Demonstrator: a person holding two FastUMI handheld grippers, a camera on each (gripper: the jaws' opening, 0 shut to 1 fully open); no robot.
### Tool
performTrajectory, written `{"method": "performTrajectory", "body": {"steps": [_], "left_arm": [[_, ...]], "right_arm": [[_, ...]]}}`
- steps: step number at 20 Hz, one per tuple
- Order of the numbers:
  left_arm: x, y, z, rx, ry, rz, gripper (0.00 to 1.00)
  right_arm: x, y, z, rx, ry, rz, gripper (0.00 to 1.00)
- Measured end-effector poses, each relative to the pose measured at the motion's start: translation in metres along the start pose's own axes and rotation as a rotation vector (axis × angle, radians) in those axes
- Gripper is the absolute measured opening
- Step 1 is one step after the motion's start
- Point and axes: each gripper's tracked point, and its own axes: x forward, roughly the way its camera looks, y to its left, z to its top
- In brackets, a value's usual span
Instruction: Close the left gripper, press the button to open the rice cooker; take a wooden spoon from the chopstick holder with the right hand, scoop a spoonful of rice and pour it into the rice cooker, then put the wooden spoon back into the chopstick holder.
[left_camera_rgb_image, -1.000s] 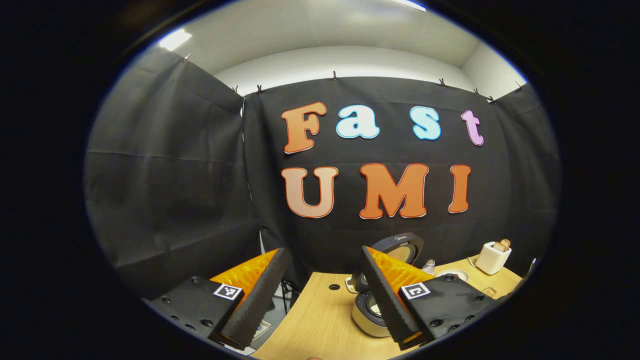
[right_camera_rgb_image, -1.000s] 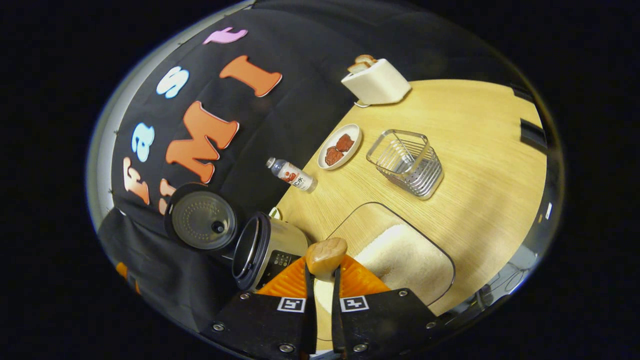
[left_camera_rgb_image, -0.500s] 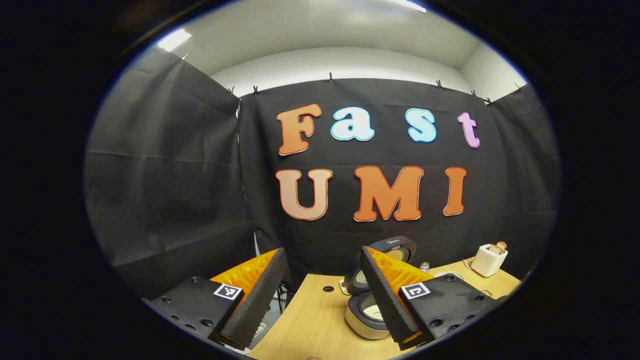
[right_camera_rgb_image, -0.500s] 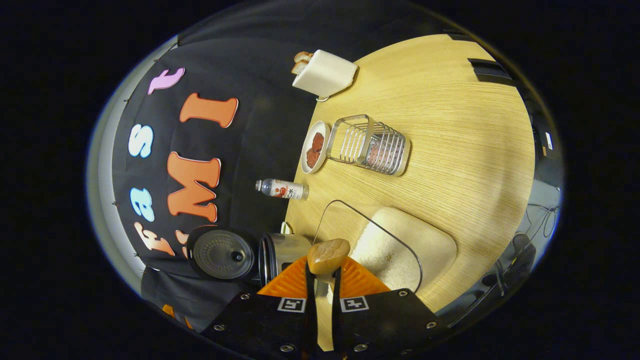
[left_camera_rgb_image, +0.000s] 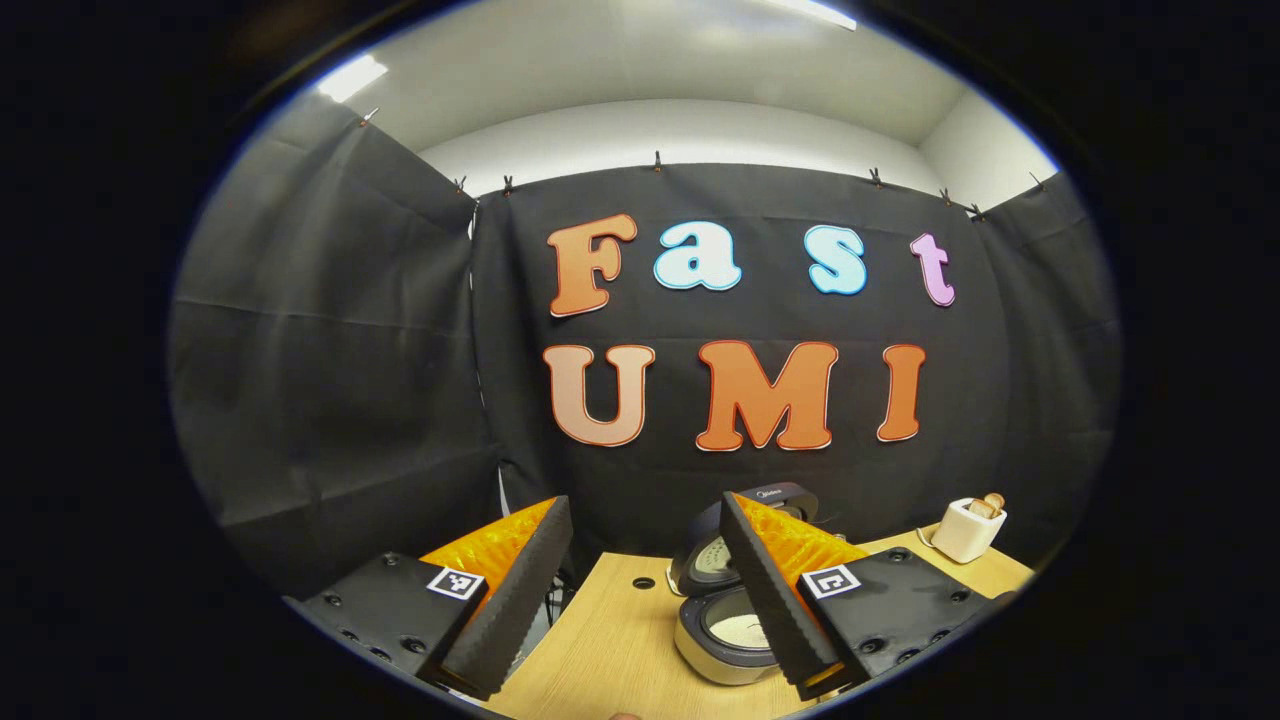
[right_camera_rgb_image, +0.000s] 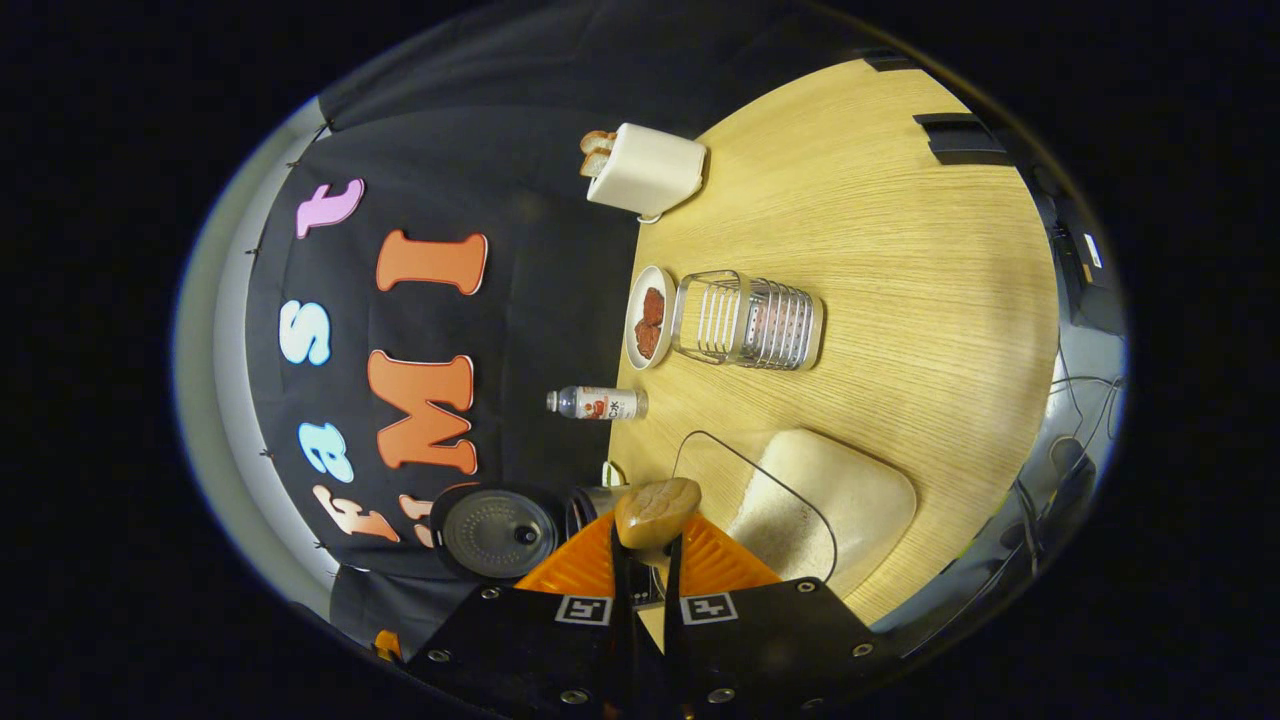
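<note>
Partly hidden rice cooker (right_camera_rgb_image: 590, 498) body.

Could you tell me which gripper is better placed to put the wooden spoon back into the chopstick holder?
Right. The right gripper is shut on the wooden spoon, with the wire chopstick holder ahead of it on the table. The left gripper is open and holds nothing.

Wooden table (right_camera_rgb_image: 900, 250) under toaster (right_camera_rgb_image: 648, 172), holder (right_camera_rgb_image: 748, 320)
</note>
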Motion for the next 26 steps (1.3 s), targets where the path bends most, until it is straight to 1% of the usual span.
{"method": "performTrajectory", "body": {"steps": [6,13,21,26], "left_arm": [[-0.002,-0.007,0.005,-0.009,-0.006,-0.014,1.00],[-0.003,-0.001,0.003,-0.015,-0.003,-0.011,1.00],[-0.012,0.006,0.011,-0.017,-0.020,-0.003,0.98],[-0.015,0.010,-0.003,-0.030,0.010,0.000,0.97]], "right_arm": [[-0.005,0.031,-0.003,0.036,0.015,0.053,0.11],[0.004,0.087,-0.015,0.043,0.054,0.122,0.11],[0.038,0.141,-0.038,0.024,0.118,0.159,0.11],[0.066,0.178,-0.050,0.006,0.144,0.191,0.11]]}}
